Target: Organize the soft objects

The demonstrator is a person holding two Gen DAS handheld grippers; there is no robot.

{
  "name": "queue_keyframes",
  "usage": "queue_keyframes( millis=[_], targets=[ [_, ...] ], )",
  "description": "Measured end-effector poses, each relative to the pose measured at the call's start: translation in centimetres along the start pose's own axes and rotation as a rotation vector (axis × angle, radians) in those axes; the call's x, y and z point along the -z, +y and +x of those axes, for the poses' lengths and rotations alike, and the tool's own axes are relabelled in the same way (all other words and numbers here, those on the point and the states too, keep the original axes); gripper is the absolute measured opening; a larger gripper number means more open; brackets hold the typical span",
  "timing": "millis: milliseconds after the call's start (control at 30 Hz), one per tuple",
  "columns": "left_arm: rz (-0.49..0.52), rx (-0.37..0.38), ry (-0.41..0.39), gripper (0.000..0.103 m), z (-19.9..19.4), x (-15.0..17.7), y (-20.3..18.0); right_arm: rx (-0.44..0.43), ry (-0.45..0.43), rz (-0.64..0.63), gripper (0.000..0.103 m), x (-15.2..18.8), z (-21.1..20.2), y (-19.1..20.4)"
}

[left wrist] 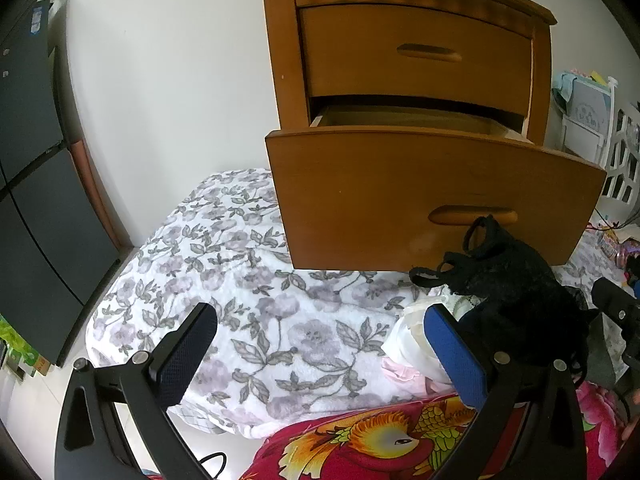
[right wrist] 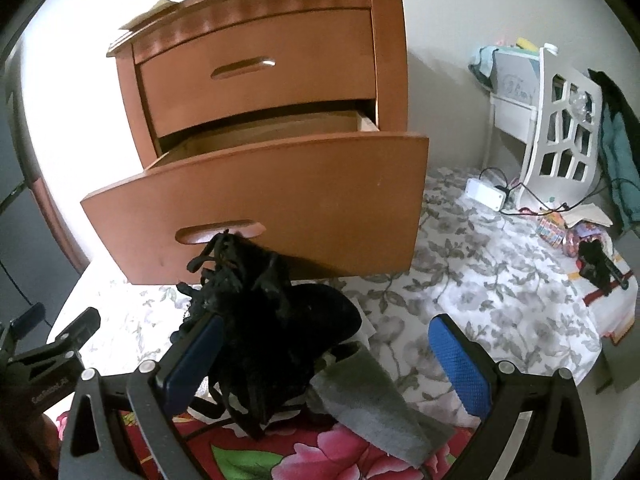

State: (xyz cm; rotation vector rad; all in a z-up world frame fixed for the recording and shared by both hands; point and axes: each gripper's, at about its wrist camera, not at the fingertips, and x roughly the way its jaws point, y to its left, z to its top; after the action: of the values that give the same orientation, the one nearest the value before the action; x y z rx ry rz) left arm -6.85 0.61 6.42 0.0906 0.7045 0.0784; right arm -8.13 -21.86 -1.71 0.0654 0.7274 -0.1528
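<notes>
A black lacy garment sits on top of a small pile on the flowered bedspread, just below the pulled-out lower drawer of a wooden nightstand. Under it lie a white garment, a pink piece and a grey cloth. My left gripper is open, its right finger beside the pile. My right gripper is open too; the black garment rests against its left finger and reaches up to the open drawer, which looks empty inside.
A red flowered blanket covers the near edge. A dark cabinet stands at the left. At the right are a white lattice headboard, a white power box with cables and small clutter on the bedspread.
</notes>
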Motion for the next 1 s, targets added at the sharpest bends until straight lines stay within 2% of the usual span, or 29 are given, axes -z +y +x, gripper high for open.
queue_keyframes(
  millis=[1000],
  targets=[
    [0.032, -0.006, 0.019, 0.103, 0.14, 0.04, -0.4, 0.044, -0.027, 0.008, 0.103, 0.28, -0.2, -0.1]
  ],
)
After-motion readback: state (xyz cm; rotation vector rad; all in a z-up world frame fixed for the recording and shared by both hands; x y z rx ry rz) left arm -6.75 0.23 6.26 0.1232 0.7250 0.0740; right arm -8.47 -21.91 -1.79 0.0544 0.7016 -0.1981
